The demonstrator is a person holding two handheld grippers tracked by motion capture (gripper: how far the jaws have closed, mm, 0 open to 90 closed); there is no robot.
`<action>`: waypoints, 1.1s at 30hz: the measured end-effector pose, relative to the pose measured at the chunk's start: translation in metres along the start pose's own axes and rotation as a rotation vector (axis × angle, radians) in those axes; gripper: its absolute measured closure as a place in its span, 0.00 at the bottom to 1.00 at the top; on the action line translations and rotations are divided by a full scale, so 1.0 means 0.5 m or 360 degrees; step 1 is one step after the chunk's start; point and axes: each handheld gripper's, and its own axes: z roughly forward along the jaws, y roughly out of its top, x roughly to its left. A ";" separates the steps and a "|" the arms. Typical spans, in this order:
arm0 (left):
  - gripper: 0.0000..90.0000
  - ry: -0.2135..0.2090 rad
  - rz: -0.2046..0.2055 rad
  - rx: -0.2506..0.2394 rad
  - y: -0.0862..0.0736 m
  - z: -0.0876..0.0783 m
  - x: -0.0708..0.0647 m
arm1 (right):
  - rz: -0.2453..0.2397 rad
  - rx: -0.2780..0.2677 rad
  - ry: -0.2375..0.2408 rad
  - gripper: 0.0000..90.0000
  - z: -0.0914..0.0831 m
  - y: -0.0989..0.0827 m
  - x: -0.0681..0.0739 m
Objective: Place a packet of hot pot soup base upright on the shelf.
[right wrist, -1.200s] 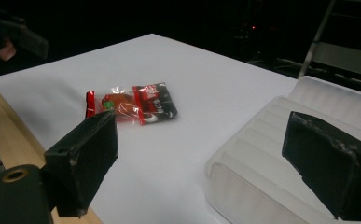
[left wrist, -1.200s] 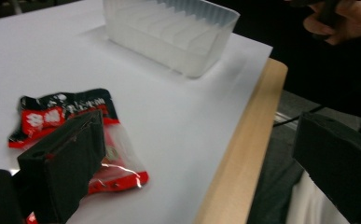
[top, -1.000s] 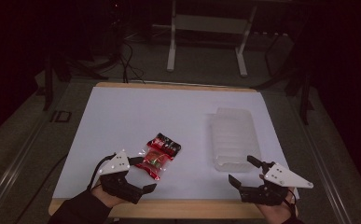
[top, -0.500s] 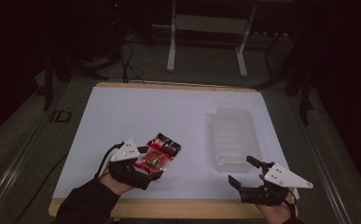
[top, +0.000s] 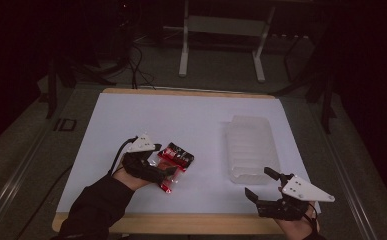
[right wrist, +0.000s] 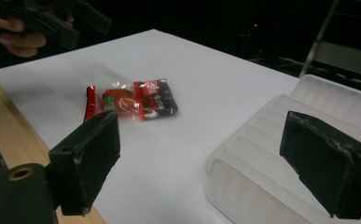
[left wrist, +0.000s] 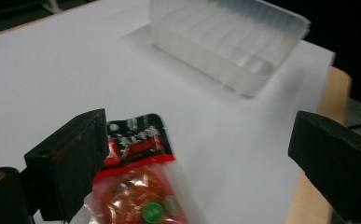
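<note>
left gripper: jaws spread wide, empty, poised over the snack packet.
right gripper: jaws apart, holding nothing, beside the clear tray.
packet: flat on the white sheet, near the front edge.
risk: slick film may slide or crumple if the jaws close off-centre.

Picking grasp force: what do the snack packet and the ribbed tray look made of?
Snack packet: thin glossy plastic film, likely; part clear, showing contents, with glare and crinkles. Ribbed tray: frosted translucent plastic, probably semi-rigid; moulded ribs show, and the white table sheet shows faintly through its walls.
</note>
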 end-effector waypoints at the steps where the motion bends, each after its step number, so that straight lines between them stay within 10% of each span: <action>1: 0.06 0.0006 -0.0012 0.0003 0.001 0.003 0.005 | 0.0003 -0.0009 0.0009 0.14 -0.001 0.001 0.000; 17: 0.06 0.0087 -0.0126 0.0157 0.021 0.089 0.081 | 0.0013 -0.0021 0.0037 0.14 0.002 0.000 0.002; 33: 0.41 0.0164 -0.0147 0.0288 0.009 0.145 0.155 | 0.0005 0.0020 0.0079 0.15 0.007 -0.005 0.004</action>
